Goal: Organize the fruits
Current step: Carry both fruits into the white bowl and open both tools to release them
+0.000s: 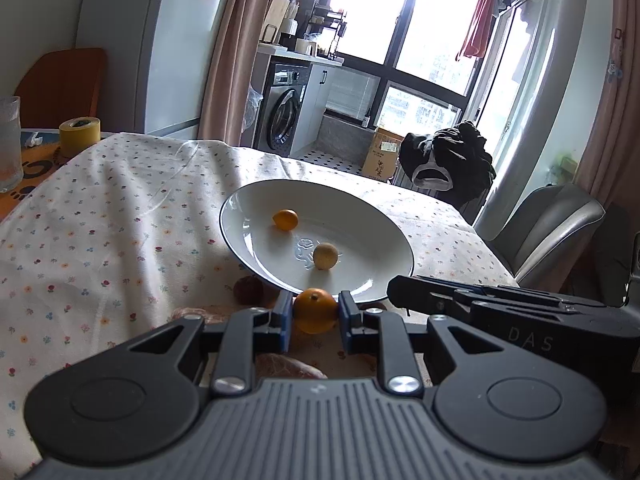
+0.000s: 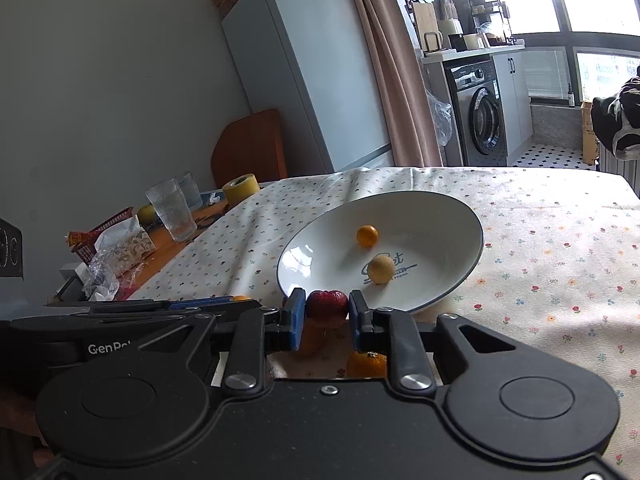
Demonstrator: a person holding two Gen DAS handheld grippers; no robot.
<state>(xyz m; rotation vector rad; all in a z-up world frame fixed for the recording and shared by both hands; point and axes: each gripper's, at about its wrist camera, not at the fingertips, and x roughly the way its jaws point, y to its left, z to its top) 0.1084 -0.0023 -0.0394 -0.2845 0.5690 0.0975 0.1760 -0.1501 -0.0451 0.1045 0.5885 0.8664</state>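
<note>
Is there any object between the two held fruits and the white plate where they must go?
Nothing visible. The left tool holds a small orange citrus fruit and the right tool a dark red fruit, both at the white plate's near rim.

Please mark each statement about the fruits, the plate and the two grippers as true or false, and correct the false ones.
1. The left gripper holds an orange fruit. True.
2. The right gripper is open with nothing in it. False: it is shut on a dark red fruit.
3. The white plate holds two small fruits. True.
4. The yellow tape roll lies inside the plate. False: it stands beyond the tablecloth's far edge, near the glasses.
</note>
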